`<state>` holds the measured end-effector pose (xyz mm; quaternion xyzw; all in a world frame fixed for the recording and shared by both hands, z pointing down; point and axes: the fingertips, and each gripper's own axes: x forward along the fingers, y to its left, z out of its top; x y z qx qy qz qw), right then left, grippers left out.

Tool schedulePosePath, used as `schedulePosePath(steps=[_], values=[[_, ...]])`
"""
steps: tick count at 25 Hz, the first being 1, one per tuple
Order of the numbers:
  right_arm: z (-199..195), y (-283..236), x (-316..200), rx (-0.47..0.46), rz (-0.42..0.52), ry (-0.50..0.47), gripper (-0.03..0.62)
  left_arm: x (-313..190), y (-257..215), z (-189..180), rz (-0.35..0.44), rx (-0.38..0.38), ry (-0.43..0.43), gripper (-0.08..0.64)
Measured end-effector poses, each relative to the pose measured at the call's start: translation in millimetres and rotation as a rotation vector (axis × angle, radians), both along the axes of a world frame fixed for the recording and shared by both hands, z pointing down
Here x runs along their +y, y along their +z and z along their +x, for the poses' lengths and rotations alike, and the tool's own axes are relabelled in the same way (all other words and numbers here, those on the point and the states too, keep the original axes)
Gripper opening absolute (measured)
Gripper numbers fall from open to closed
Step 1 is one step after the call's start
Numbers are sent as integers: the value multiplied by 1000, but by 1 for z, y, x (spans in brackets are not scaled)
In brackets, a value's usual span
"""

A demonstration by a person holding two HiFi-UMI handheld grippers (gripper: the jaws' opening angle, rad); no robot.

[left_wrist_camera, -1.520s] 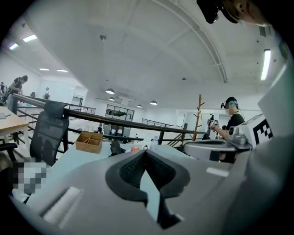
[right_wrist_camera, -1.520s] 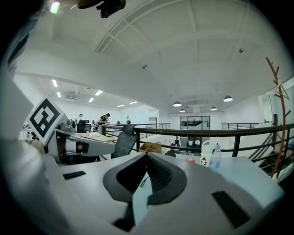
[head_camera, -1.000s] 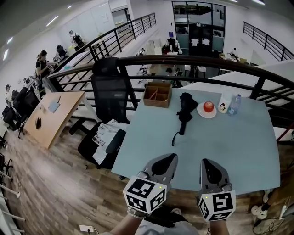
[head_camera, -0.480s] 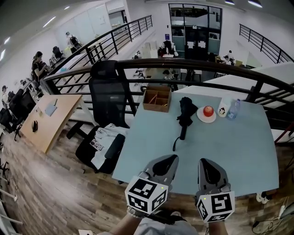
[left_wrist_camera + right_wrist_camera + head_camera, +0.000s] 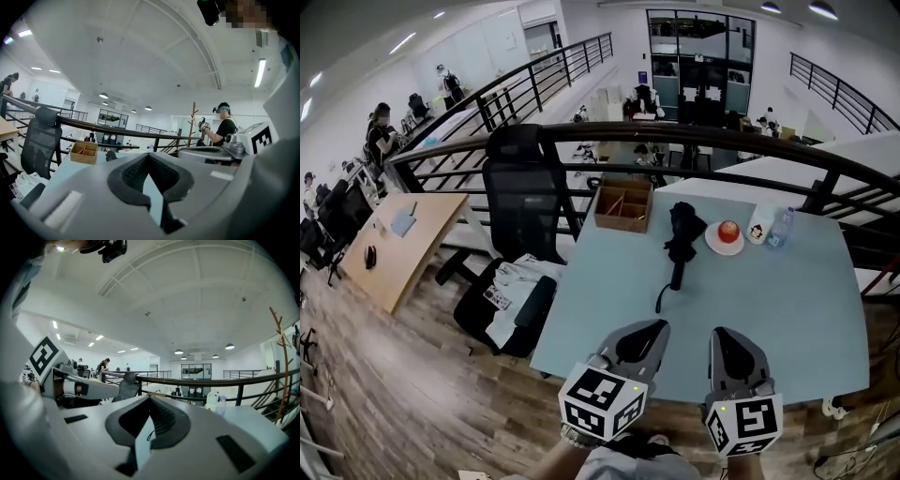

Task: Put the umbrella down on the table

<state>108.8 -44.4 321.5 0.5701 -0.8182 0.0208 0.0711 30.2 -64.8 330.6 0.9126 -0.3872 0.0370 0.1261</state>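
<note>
Only the head view gets the whole layout. The umbrella [image 5: 679, 239] is lying flat on the pale blue table [image 5: 787, 309], towards the far side, between a wooden box [image 5: 622, 204] and a white plate [image 5: 724, 242] with a red apple [image 5: 728, 230] on it. It's well apart from both grippers.

From the left gripper view you just get a low peek across the tabletop. The box shows, there's a dark lump next to it that's the umbrella, and a person [image 5: 226, 127] in a headset stands beside a wooden coat stand [image 5: 192, 124] off to the right, which the head camera doesn't catch. The right gripper view mostly shows ceiling, the railing [image 5: 211, 379] and the two bottles.

The left gripper [image 5: 649, 330] is clenched with nothing in it. The right gripper [image 5: 726, 339] has its jaws pressed together too, also empty. Both hang over the near edge of the table.

Other stuff: a white bottle [image 5: 758, 223] and a clear water bottle [image 5: 779, 228] sit just past the plate. A black office chair [image 5: 525, 192] stands left of the table, with a wooden desk [image 5: 403, 239] further left. Nothing sits between the grippers and the umbrella.

The umbrella is black and folded up, fabric bunched at the far end. Its handle points back at the person, with a thin strap trailing off it.
</note>
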Motion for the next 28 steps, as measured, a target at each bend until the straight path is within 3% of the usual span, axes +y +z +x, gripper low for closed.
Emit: schedulePosePath(steps=[28], values=[[-15,2,1,10,-8,-3,-2,2,7,-3,-18,14,21,5]])
